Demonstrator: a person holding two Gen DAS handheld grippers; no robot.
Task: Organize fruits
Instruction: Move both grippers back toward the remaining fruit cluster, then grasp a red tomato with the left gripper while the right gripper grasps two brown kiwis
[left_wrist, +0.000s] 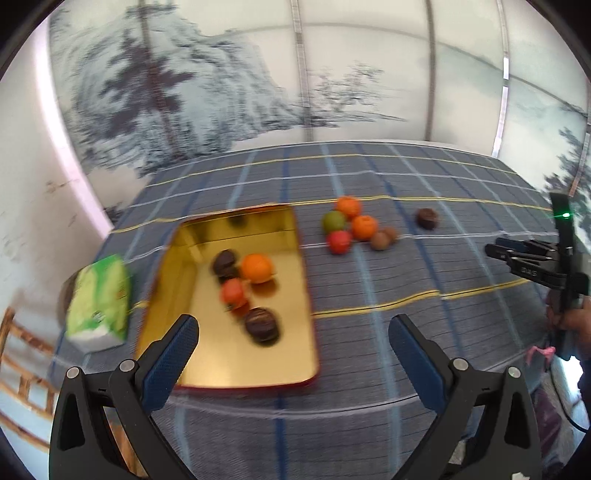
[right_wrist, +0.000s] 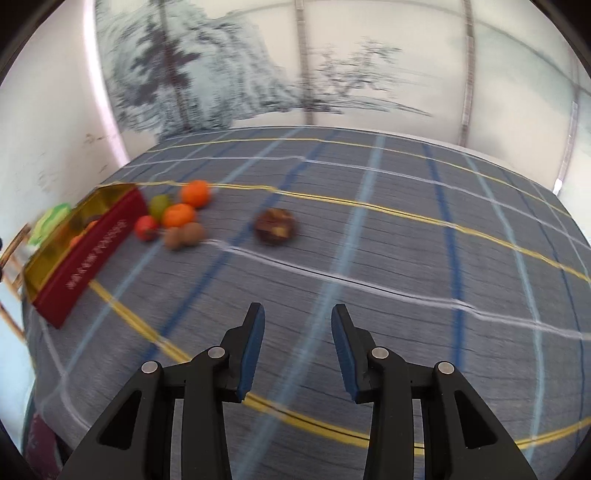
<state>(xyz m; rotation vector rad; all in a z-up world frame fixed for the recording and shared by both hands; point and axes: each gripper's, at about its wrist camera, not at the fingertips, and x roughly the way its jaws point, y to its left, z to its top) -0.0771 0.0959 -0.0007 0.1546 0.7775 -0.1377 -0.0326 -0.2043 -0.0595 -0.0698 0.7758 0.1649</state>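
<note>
Both tools are hanging empty over the desk (right_wrist: 406, 221): left tool (left_wrist: 293, 332) gaping wide above the tin (left_wrist: 229, 354) holding four fruits, right tool (right_wrist: 297, 325) partly open, with the loose fruit pile (right_wrist: 177, 218) sitting well ahead to its left.

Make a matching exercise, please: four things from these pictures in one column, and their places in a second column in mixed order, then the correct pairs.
Things:
1. green fruit
2. lone dark fruit
3. green packet
4. large orange

Places:
A. inside the gold tray
B. in the fruit cluster on the cloth
C. on the cloth, outside the tray's left wall
D. alone on the cloth, right of the cluster

Pairs: 1-B, 2-D, 3-C, 4-A
</note>
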